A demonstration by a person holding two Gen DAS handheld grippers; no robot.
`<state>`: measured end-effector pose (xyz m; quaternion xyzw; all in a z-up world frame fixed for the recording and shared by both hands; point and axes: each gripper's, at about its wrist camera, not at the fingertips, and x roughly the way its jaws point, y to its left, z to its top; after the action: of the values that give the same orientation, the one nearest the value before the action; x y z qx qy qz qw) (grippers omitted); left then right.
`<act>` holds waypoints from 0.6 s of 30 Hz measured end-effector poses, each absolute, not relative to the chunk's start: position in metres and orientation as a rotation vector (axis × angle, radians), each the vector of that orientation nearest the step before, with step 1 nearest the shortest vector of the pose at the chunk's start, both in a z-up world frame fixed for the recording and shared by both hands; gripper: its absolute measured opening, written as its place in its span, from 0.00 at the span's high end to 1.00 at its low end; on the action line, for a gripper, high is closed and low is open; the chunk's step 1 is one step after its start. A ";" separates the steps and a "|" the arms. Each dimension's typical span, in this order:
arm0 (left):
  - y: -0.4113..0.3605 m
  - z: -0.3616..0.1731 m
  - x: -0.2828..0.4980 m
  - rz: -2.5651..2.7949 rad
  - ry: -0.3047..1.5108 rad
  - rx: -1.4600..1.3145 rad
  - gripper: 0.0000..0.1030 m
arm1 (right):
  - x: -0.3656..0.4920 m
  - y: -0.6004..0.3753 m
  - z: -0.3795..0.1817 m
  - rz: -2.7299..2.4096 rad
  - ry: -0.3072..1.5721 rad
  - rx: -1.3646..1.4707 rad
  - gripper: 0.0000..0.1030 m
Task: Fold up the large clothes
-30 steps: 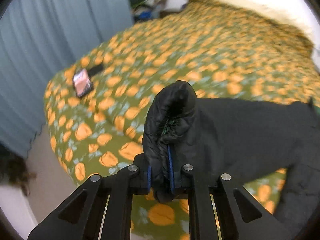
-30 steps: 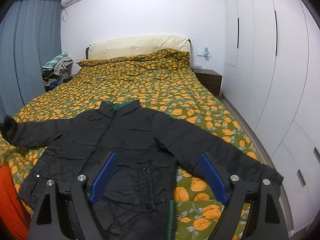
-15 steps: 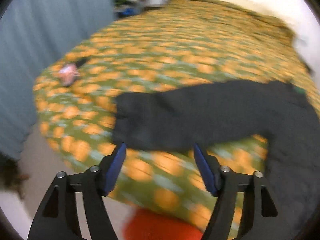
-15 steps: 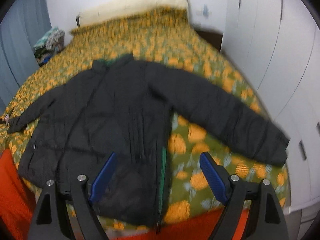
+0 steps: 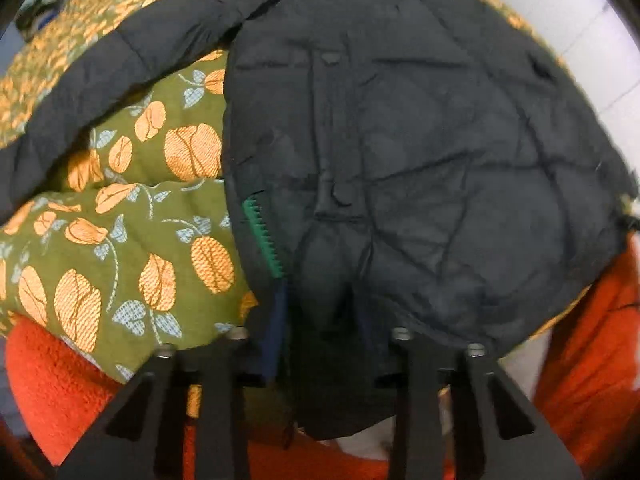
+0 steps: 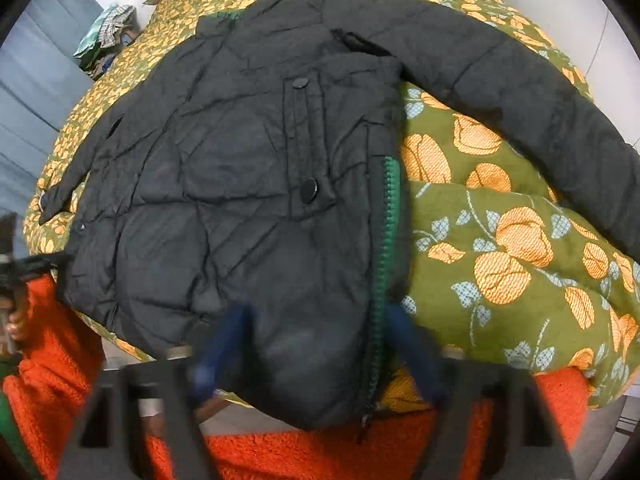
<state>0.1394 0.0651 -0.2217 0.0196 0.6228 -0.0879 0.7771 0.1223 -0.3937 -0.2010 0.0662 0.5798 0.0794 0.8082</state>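
Observation:
A black quilted jacket [image 6: 248, 168] with a green zipper edge [image 6: 386, 240] lies front up on the bed, sleeves spread out to both sides. Its hem hangs over the bed's near edge. In the right wrist view my right gripper [image 6: 316, 344] is open, its blue pads on either side of the hem's zipper corner, not closed on it. In the left wrist view the jacket [image 5: 420, 152] fills the frame. My left gripper [image 5: 324, 340] is open with the hem's corner between its fingers; the right pad is hidden by fabric.
The bed has a green cover with orange flowers [image 6: 500, 240]. An orange fleece [image 6: 320, 456] lies below the bed's edge, in front of both grippers. A pile of clothes [image 6: 106, 28] sits by the blue curtain at the far left.
My left gripper let go of the left sleeve cuff, opened, and moved to the jacket's hem. My right gripper stayed open and dropped down close to the hem's zipper corner.

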 end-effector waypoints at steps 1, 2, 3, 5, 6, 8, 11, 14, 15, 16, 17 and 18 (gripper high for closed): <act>0.064 -0.222 0.139 -0.183 1.351 0.062 0.79 | 0.122 -0.394 -0.199 0.168 1.233 0.146 0.70; 0.063 -0.221 0.139 -0.179 1.354 0.068 0.82 | 0.121 -0.395 -0.197 0.167 1.226 0.153 0.74; 0.063 -0.218 0.138 -0.175 1.360 0.076 0.84 | 0.118 -0.396 -0.195 0.164 1.226 0.157 0.78; 0.063 -0.216 0.135 -0.166 1.366 0.088 0.85 | 0.111 -0.393 -0.189 0.152 1.225 0.148 0.80; 0.062 -0.217 0.134 -0.164 1.370 0.088 0.85 | 0.107 -0.390 -0.187 0.148 1.224 0.133 0.80; 0.057 -0.223 0.133 -0.168 1.373 0.114 0.85 | 0.101 -0.387 -0.189 0.132 1.224 0.099 0.80; 0.040 -0.217 0.131 -0.168 1.339 0.173 0.80 | 0.108 -0.389 -0.200 0.104 1.220 0.120 0.77; 0.039 -0.188 0.126 -0.166 1.261 0.161 0.54 | 0.111 -0.397 -0.195 0.087 1.197 0.160 0.59; 0.039 -0.176 0.126 -0.171 1.229 0.139 0.34 | 0.111 -0.401 -0.190 0.091 1.190 0.181 0.55; 0.040 -0.158 0.127 -0.169 1.167 0.117 0.26 | 0.111 -0.407 -0.181 0.093 1.168 0.199 0.55; 0.040 -0.144 0.129 -0.162 1.114 0.111 0.17 | 0.111 -0.413 -0.175 0.089 1.146 0.203 0.54; 0.038 -0.129 0.133 -0.158 1.055 0.108 0.11 | 0.110 -0.419 -0.168 0.077 1.123 0.202 0.52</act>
<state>0.1329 0.0382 -0.1286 0.0515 0.5027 -0.0752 0.8596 0.1100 -0.4188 -0.1680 0.0954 0.5314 0.0363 0.8409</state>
